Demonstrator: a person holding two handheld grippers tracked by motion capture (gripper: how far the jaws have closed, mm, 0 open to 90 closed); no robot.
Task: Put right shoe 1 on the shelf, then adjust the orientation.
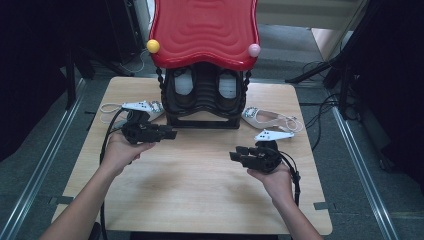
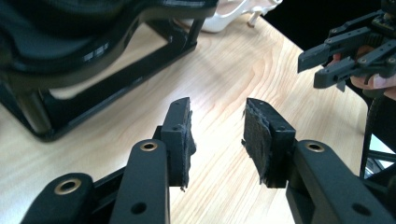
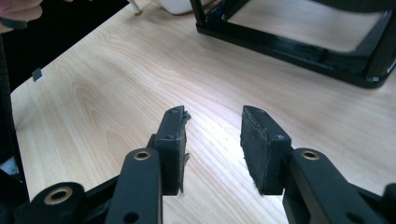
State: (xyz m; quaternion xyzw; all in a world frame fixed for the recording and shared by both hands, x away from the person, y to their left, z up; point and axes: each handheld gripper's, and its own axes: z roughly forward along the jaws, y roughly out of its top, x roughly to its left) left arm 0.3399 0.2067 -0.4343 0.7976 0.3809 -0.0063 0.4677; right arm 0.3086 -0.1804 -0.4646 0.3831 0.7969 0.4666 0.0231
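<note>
Both grippers, left [image 1: 167,134] and right [image 1: 239,155], gape empty at mid-frame; the white sandal [image 1: 267,118], upper right, looks light and stiff-soled: best gripped by its heel

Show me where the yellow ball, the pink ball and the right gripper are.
yellow ball [image 1: 153,46], high view, its middle.
pink ball [image 1: 254,50], high view, its middle.
right gripper [image 1: 235,154], high view, between its fingertips.

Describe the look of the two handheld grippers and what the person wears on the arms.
Both the left gripper and right gripper are black, with two blocky jaws on linked bars with brass-ringed pivot holes. Their pads are dark, rough and frayed at the edges. A black cable trails from each. The forearms are bare, no sleeves.
</note>
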